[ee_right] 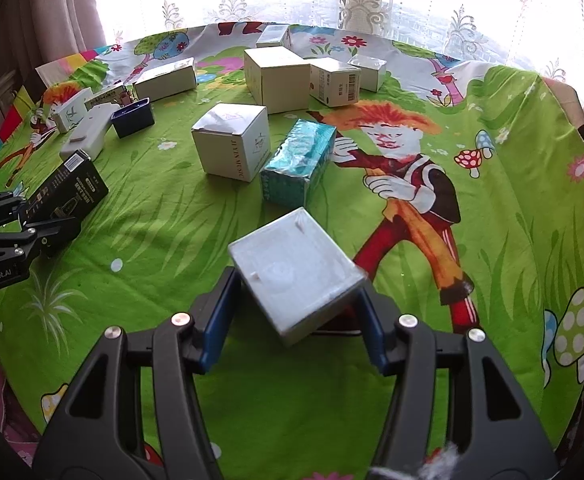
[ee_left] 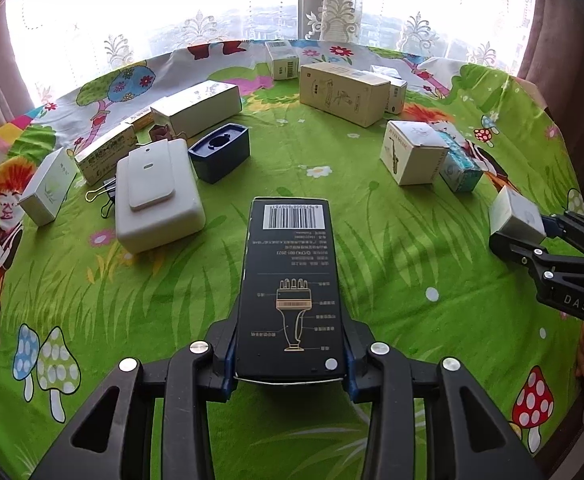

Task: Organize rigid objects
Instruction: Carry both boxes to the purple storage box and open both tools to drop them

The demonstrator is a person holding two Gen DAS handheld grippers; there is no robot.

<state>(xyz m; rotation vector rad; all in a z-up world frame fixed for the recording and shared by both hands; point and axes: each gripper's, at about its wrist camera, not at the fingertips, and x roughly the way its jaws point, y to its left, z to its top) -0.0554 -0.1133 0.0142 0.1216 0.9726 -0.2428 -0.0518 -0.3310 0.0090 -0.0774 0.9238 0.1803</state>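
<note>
My left gripper is shut on a long black box with a barcode and a gold drawing, held above the green cloth; it also shows in the right wrist view. My right gripper is shut on a small white box, tilted, which also shows in the left wrist view at the right edge. A white cube box marked with a saxophone and a teal box stand ahead of the right gripper.
On the cartoon tablecloth: a white flat case, a blue tray, binder clips, several white and tan boxes at left and a large tan box at the back. A curtained window is behind.
</note>
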